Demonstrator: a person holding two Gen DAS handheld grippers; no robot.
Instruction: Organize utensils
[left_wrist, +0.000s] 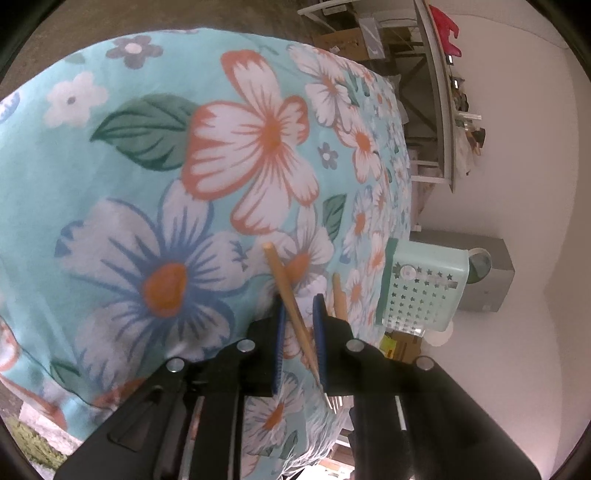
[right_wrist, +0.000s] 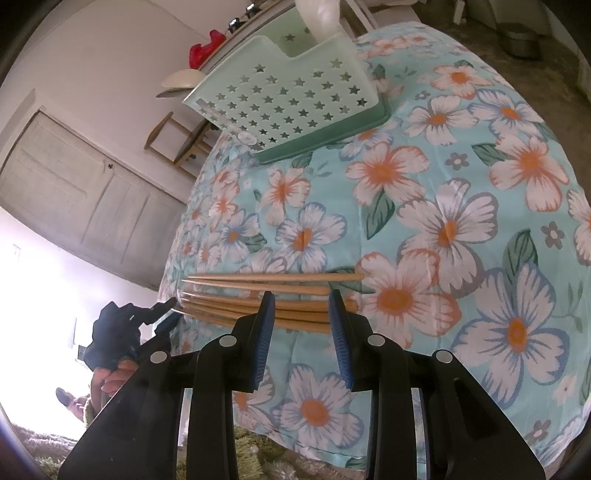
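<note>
The left gripper (left_wrist: 301, 310) pinches one slim wooden fork (left_wrist: 291, 306); the right gripper (right_wrist: 302, 308) hovers spread over the wooden chopstick bundle (right_wrist: 258, 295). Judged mid-transfer: next, carry it into the mint star-punched plastic basket (right_wrist: 280, 99).

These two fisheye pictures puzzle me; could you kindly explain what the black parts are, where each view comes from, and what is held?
A person carries two hand-held grippers, each with a camera looking along its blue-padded fingers. In the left wrist view, the left gripper has a wooden chopstick between its fingers, above the floral tablecloth. In the right wrist view, the right gripper stands open over a pile of chopsticks. A mint star-holed basket sits further back.
</note>
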